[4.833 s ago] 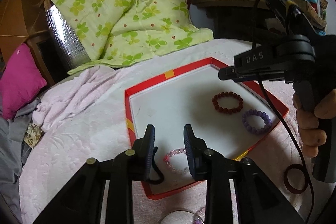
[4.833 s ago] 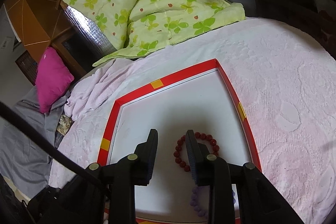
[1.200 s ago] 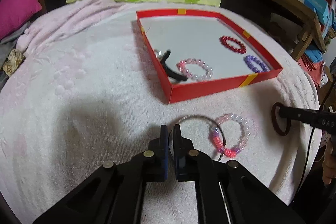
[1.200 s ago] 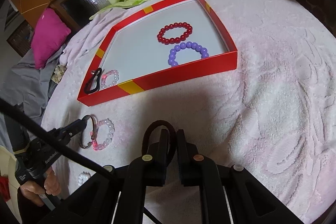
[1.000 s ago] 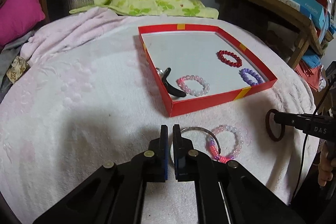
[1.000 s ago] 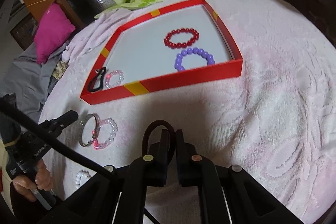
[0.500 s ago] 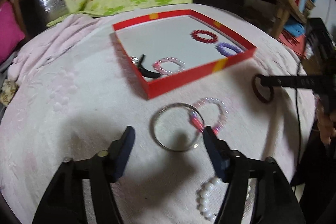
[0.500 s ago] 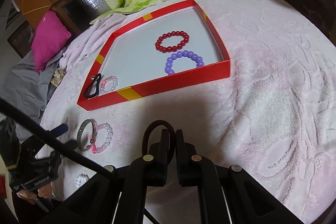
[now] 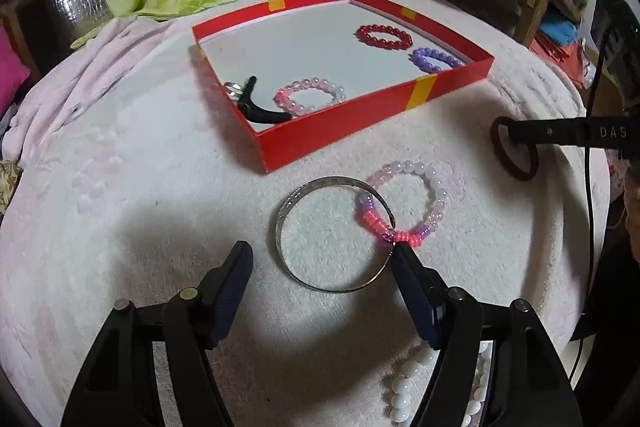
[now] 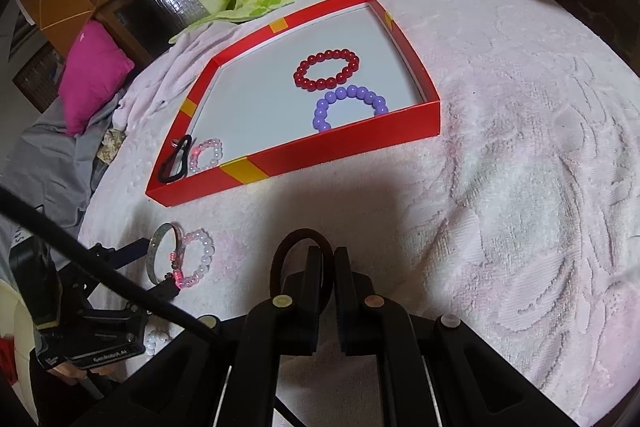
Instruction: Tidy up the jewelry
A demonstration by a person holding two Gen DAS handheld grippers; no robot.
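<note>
Left gripper (image 9: 322,259): fingers spread wide, nothing clamped between pads, tips low over surface. Right gripper (image 10: 328,263): fingers pressed near together, pinching hair tie (image 10: 292,247) between pads.

My right gripper (image 10: 328,259) pinches a dark brown hair tie (image 10: 286,251), whose loop bulges out past my left fingertip. Ahead of the fingers sits the red tray (image 10: 340,147) holding a red bead bracelet (image 10: 326,69) and a purple bead bracelet (image 10: 350,105). Far left of the fingers, a silver bangle (image 10: 158,249) touches a pink bead bracelet (image 10: 198,259) on the pale pink towel (image 10: 520,167).
</note>
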